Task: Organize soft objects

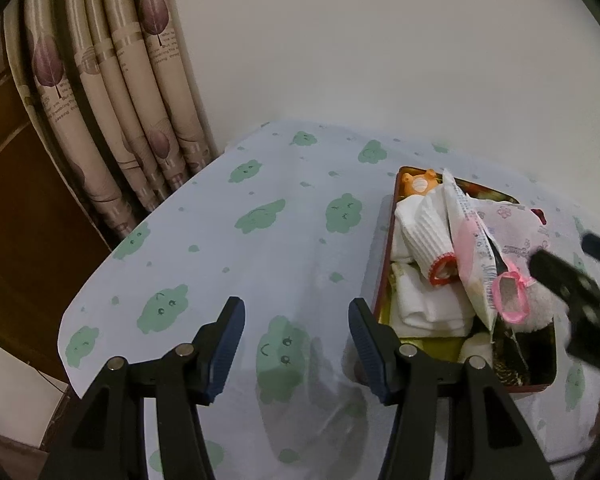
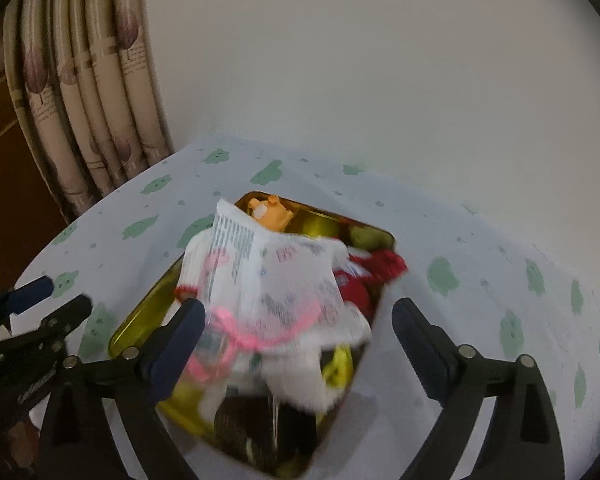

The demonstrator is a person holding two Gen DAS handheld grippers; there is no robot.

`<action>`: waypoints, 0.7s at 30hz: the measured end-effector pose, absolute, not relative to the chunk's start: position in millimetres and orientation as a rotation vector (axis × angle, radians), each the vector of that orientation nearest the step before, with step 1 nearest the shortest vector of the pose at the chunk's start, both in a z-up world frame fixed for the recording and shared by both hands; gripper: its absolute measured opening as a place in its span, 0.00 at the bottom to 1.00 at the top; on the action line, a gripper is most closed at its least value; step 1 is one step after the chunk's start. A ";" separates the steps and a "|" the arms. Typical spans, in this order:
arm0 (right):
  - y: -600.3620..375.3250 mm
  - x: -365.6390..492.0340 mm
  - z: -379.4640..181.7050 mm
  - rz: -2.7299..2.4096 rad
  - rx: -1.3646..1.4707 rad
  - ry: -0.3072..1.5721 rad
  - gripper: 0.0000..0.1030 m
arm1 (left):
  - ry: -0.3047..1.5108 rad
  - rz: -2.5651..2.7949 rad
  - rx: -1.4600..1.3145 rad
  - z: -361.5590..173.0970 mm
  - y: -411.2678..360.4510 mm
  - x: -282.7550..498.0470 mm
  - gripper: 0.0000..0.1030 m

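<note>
A gold-lined metal tin (image 1: 382, 276) with a red outside sits on the cloud-print tablecloth. It holds an orange toy bear (image 1: 420, 183), white socks with a red cuff (image 1: 424, 236), a printed white packet with pink trim (image 1: 476, 256) and other soft items. My left gripper (image 1: 296, 344) is open and empty over the cloth, left of the tin. My right gripper (image 2: 298, 344) is open, its jaws spread over the tin (image 2: 140, 320) and the packet (image 2: 284, 280), holding nothing. A red cloth (image 2: 374, 276) lies at the tin's right side.
The tablecloth (image 1: 220, 240) covers a rounded table against a white wall (image 1: 380, 40). Beige patterned curtains (image 1: 112, 100) hang at the back left, beside a brown wooden panel (image 1: 16, 220). The right gripper's body (image 1: 580, 300) shows at the right edge of the left wrist view.
</note>
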State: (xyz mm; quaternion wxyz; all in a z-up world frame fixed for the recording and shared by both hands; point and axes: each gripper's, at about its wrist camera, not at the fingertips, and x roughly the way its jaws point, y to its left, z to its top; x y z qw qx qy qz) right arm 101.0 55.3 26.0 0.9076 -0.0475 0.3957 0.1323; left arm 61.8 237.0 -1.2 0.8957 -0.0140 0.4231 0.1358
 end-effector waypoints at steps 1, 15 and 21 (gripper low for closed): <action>52.0 94.0 26.2 0.265 -0.086 0.819 0.92 | 0.878 0.279 -0.029 -1.4 236.1 61.8 0.54; 46.2 31.8 21.2 0.230 -0.093 0.835 0.97 | 0.873 0.256 -0.026 0.3 222.7 59.1 0.54; 43.1 33.7 15.3 0.235 -0.060 0.868 0.97 | 0.873 0.253 -0.022 1.1 220.7 59.1 0.54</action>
